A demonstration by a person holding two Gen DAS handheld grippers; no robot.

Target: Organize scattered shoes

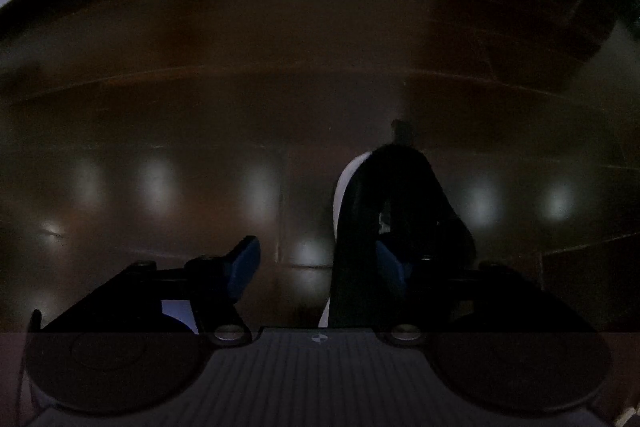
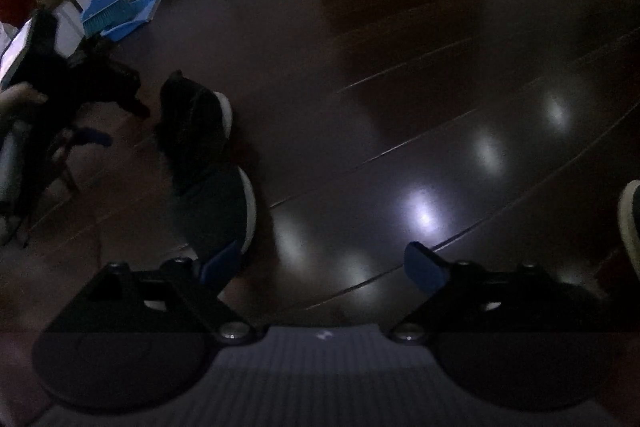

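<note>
Left wrist view: a black shoe (image 1: 384, 211) w/ white sole is seen on dark wood floor (image 1: 240, 107), lit dimly. Its collar sits betw. the left gripper (image 1: 320, 263) fingers, jaws wide, not clamped. Right gripper (image 2: 324, 263) is held wide open, empty, above floor; another shoe edge (image 2: 630, 223) is seen at right.

Dim, underexposed; soft ceiling-light glare spots on glossy floor (image 2: 400, 67); fisheye bending at edges; overall slight blur.
</note>
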